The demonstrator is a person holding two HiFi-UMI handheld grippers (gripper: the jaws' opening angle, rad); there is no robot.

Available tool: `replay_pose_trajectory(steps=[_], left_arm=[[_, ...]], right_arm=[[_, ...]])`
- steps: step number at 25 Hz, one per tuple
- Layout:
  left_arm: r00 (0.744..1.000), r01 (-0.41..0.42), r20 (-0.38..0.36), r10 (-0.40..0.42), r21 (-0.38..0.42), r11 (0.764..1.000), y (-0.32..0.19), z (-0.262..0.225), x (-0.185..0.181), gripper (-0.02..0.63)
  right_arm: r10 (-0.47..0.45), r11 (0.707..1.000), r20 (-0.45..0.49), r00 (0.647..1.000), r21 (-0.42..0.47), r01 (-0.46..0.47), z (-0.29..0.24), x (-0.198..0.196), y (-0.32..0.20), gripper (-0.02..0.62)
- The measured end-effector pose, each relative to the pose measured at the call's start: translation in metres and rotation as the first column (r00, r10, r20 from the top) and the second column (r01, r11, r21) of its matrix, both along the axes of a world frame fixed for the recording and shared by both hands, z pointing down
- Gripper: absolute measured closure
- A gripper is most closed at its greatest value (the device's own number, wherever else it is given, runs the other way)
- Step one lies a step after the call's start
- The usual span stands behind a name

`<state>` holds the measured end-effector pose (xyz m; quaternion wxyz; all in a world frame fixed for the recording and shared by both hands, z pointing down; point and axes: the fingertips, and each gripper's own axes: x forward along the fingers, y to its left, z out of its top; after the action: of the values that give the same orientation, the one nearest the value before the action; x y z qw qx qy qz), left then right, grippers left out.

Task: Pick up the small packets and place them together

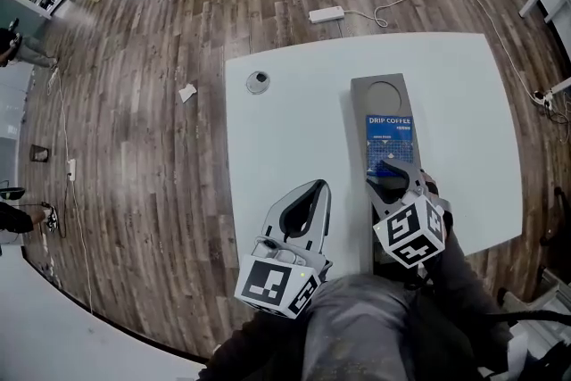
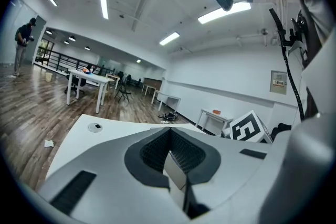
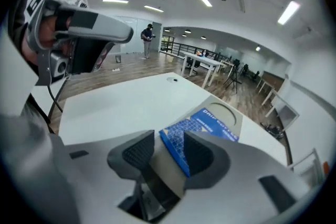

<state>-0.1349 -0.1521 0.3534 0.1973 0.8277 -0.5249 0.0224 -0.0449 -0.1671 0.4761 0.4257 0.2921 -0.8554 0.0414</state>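
Packet (image 1: 390,141), blue, lies on the grey tray (image 1: 359,125) on my white surface (image 1: 285,147); a round cap (image 1: 258,82) sits left of the tray, nothing in the way. Left gripper view: my left gripper (image 2: 169,136) has its jaws together, empty. Right gripper view: my right gripper (image 3: 170,152) has its jaws apart, straddling the packet's near corner on the tray.

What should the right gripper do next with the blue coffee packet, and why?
Probably squeeze shut. The right gripper has its jaws open around the near corner of the blue packet, which lies on the grey tray, so closing should grip it.
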Motion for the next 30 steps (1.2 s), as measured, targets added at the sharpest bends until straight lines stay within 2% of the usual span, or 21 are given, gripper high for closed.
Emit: replay_pose_trajectory(steps=[3, 10, 16, 19, 24, 30], left_arm=[[1.000, 0.002, -0.001, -0.002, 0.002, 1.000, 0.002, 0.000, -0.002, 0.603], [1.000, -0.029, -0.001, 0.029, 0.039, 0.999, 0.007, -0.011, 0.001, 0.603], [0.993, -0.119, -0.012, 0.121, 0.089, 0.989, 0.021, -0.025, 0.027, 0.603], [0.983, -0.179, -0.019, 0.181, 0.093, 0.979, 0.032, -0.026, 0.043, 0.603], [0.960, -0.276, -0.031, 0.279, 0.066, 0.959, 0.052, -0.015, 0.068, 0.603], [0.939, -0.341, -0.026, 0.342, 0.023, 0.940, 0.069, 0.000, 0.080, 0.603]], right_arm=[[0.012, 1.000, 0.034, 0.999, -0.024, -0.011, 0.000, -0.001, 0.000, 0.408], [0.073, 0.995, 0.087, 0.994, 0.059, -0.078, -0.030, 0.007, -0.005, 0.407], [0.156, 0.981, 0.081, 0.984, 0.107, -0.164, -0.047, 0.035, 0.017, 0.407], [0.209, 0.971, 0.074, 0.975, 0.104, -0.216, -0.047, 0.052, 0.036, 0.407], [0.234, 0.970, 0.017, 0.972, 0.059, -0.235, -0.020, 0.067, 0.082, 0.407], [0.151, 0.988, -0.112, 0.982, 0.000, -0.152, 0.022, 0.061, 0.132, 0.407]])
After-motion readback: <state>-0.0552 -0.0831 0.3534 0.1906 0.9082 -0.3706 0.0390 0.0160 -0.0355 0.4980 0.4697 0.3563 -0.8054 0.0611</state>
